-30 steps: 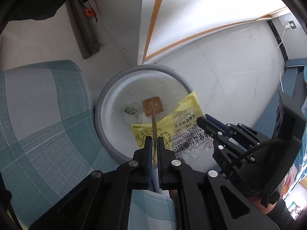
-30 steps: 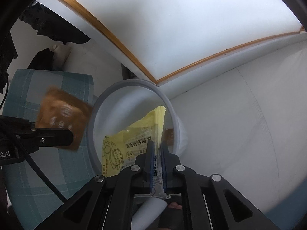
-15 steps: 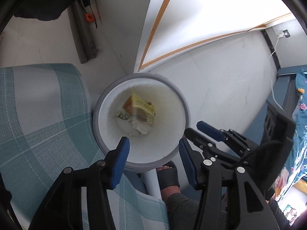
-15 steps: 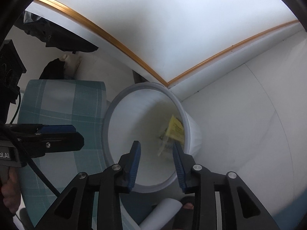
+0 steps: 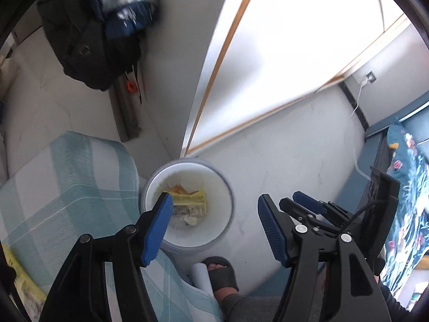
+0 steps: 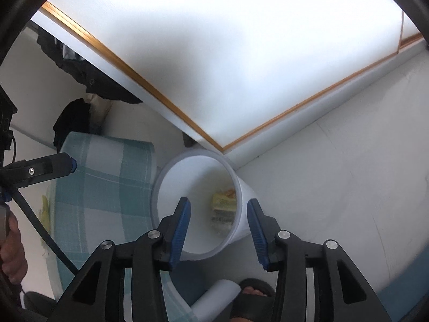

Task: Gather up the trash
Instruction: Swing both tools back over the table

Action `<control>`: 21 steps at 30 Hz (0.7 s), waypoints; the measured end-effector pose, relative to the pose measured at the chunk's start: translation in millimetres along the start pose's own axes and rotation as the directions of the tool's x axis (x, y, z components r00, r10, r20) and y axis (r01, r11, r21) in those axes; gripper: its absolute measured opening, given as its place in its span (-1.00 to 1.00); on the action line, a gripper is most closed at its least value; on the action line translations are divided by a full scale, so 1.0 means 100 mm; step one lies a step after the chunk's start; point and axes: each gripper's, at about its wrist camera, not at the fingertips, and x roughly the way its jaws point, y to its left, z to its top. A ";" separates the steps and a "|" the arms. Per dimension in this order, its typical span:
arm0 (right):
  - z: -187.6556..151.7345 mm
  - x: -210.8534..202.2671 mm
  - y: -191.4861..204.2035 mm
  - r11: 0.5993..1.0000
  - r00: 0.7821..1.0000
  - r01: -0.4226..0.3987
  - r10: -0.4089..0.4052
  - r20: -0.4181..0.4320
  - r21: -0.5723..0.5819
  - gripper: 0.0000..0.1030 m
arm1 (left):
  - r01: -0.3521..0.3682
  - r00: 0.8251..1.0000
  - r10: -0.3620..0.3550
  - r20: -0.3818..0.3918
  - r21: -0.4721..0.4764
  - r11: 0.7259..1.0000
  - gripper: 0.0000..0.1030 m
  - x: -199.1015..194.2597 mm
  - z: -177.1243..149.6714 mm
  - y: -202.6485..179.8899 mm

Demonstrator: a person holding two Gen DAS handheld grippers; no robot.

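A white trash bin with a grey rim stands on the floor beside a checked cloth surface. Inside lie a yellow printed wrapper and an orange-brown sachet; the right wrist view shows the wrapper low against the bin's wall. My left gripper hangs above the bin, its jaws opening with nothing between them. My right gripper is also above the bin, jaws opening and empty. Each gripper shows in the other's view: the right gripper and the left gripper.
The teal checked cloth lies left of the bin, with a yellow wrapper at its near edge. A person's foot in a black sandal and a white roll sit below the bin. Dark clothes hang top left.
Both grippers opened and let go: the brown sachet and the yellow wrapper dropped into the bin. Both hands then rose, so the bin looks smaller and farther.
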 end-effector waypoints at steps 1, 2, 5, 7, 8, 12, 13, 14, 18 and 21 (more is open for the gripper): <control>0.03 -0.12 0.06 1.000 1.000 0.002 -0.002 0.026 -0.014 -0.10 | 0.016 1.000 -0.016 0.016 -0.002 1.000 0.20 -0.08 -0.02 0.01; 0.07 -0.25 0.12 0.999 0.999 0.005 -0.003 0.054 -0.032 -0.08 | 0.011 0.999 -0.011 0.046 -0.007 1.000 0.20 -0.19 -0.04 0.01; 0.15 -0.59 0.33 0.995 0.991 0.033 -0.020 0.135 -0.090 0.06 | -0.016 0.986 0.022 0.162 -0.041 0.999 0.21 -0.58 -0.11 0.08; 0.19 -0.82 0.48 0.992 0.982 0.044 -0.022 0.185 -0.116 0.10 | -0.044 0.973 0.057 0.224 -0.063 0.997 0.21 -0.79 -0.20 0.13; 0.21 -0.89 0.55 0.991 0.980 0.046 -0.020 0.199 -0.125 0.12 | -0.068 0.962 0.087 0.259 -0.082 0.994 0.21 -0.92 -0.24 0.18; 0.20 -1.31 0.92 0.981 0.951 0.089 -0.031 0.309 -0.173 0.18 | -0.118 0.908 0.177 0.379 -0.174 0.978 0.44 -1.44 -0.46 0.42; 0.19 -1.40 1.00 0.979 0.944 0.087 -0.022 0.330 -0.182 0.27 | -0.121 0.896 0.191 0.401 -0.194 0.974 0.45 -1.56 -0.52 0.48; 0.17 -1.50 1.12 0.977 0.935 0.085 -0.010 0.355 -0.194 0.31 | -0.123 0.884 0.205 0.421 -0.213 0.969 0.47 -1.66 -0.59 0.54; 0.08 -1.78 1.56 0.961 0.911 0.092 0.023 0.411 -0.260 0.32 | -0.143 0.839 0.258 0.480 -0.264 0.954 0.59 -2.04 -0.84 0.73; 0.01 -1.95 1.93 0.947 0.896 0.077 0.071 0.439 -0.311 0.44 | -0.161 0.799 0.298 0.522 -0.292 0.943 0.63 -2.23 -1.02 0.85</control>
